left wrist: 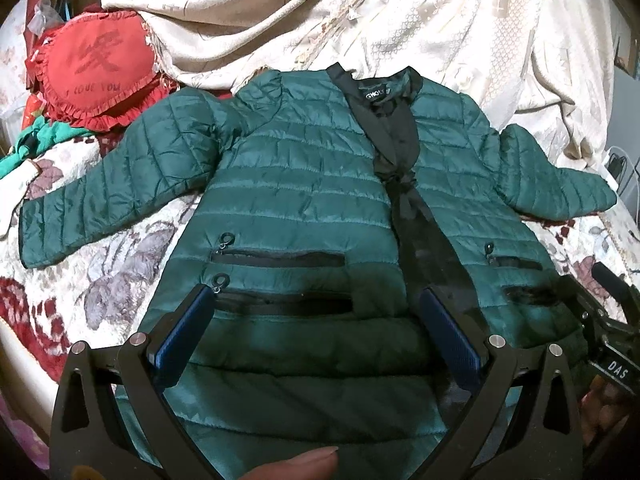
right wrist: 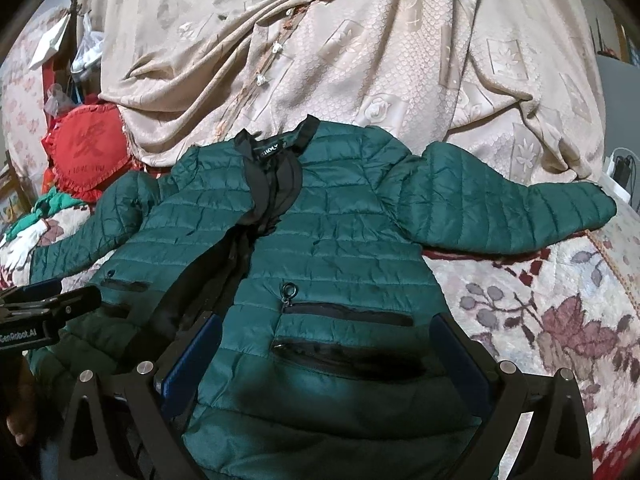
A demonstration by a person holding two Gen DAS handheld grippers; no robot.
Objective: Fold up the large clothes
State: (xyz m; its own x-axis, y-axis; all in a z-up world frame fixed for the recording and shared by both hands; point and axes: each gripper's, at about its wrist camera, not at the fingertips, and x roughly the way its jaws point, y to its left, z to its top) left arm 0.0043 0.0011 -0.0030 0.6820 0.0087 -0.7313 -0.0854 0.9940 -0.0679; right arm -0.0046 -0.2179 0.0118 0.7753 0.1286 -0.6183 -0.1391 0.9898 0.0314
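Observation:
A dark green quilted jacket [left wrist: 304, 184] with black lining lies face up on the bed, sleeves spread to both sides; it also shows in the right wrist view [right wrist: 344, 240]. My left gripper [left wrist: 316, 312] is open, its blue pads [left wrist: 188, 328] hovering over the jacket's left front panel by the zip pockets. My right gripper [right wrist: 328, 344] is open over the right front panel, pads either side of the pocket zips. Each gripper shows at the edge of the other's view, the right one [left wrist: 608, 320] and the left one [right wrist: 48, 308].
A floral bedspread [right wrist: 540, 320] covers the bed. A beige patterned blanket [left wrist: 360, 16] is heaped behind the jacket's collar. A red heart-shaped cushion [left wrist: 96, 68] lies at the back left, with green cloth [left wrist: 44, 140] beside it.

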